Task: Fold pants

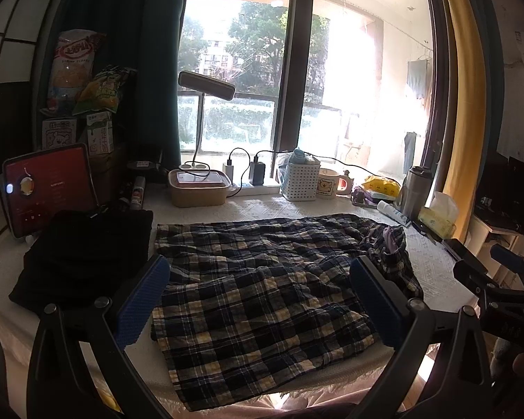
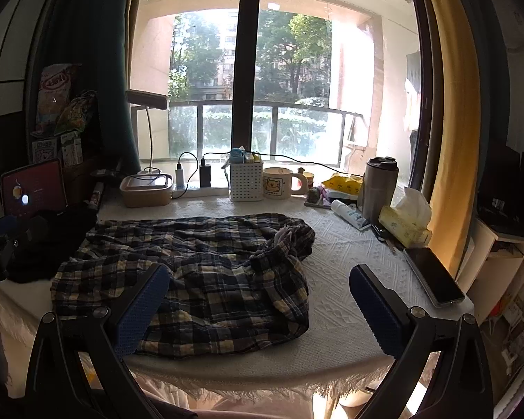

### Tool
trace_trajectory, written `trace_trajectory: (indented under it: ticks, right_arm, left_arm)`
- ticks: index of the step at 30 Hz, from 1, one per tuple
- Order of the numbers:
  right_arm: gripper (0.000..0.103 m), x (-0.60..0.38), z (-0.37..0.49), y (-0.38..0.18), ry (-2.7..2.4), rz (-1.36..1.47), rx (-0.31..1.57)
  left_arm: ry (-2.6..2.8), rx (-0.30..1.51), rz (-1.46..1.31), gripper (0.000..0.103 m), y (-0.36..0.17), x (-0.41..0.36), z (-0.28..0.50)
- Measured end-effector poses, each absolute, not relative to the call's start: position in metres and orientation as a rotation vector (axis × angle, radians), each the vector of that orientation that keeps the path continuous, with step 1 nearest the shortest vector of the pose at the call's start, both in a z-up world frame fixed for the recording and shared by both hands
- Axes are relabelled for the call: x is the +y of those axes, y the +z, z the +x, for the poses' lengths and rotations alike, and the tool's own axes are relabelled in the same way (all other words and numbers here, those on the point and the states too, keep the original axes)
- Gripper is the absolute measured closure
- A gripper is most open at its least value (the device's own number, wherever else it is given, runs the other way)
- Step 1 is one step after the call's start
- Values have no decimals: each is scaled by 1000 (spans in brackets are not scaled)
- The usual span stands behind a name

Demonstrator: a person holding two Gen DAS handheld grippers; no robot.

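Observation:
Plaid pants in dark blue, white and yellow lie spread and rumpled on the white textured table cover, legs toward the left, bunched waistband at the right. My left gripper hovers open above the near leg, with nothing between its blue pads. In the right wrist view the same pants lie left of centre. My right gripper is open over their waist end, empty. The right gripper's body also shows at the right edge of the left wrist view.
A folded black garment lies left of the pants, before a lit tablet. Along the window stand a food box, power strip, white basket, mug, tumbler and tissue box. A phone lies at the right edge.

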State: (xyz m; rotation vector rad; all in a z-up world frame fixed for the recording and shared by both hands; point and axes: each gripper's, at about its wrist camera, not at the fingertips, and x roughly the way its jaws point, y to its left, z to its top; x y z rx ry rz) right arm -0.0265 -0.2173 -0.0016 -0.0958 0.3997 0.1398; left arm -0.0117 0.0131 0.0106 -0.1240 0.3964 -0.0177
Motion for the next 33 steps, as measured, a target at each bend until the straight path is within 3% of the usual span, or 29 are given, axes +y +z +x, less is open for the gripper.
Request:
trace_trajectory:
  ticks: [12, 28, 31, 32, 33]
  right_arm:
    - [0, -227, 12, -30, 96, -125, 483]
    - [0, -251, 119, -58, 134, -143, 636]
    - [10, -226, 126, -66, 213, -205, 660]
    - [19, -219, 129, -70, 224, -228, 666]
    - [35, -213, 133, -75, 229, -254, 681]
  left_arm:
    - [-35, 526, -117, 1, -33, 19, 23]
    - [105, 670, -139, 1, -54, 89, 116]
    - [89, 708, -150, 2, -61, 82, 120]
    - [84, 714, -148, 1, -62, 79, 121]
    - [80, 720, -145, 1, -62, 75, 122]
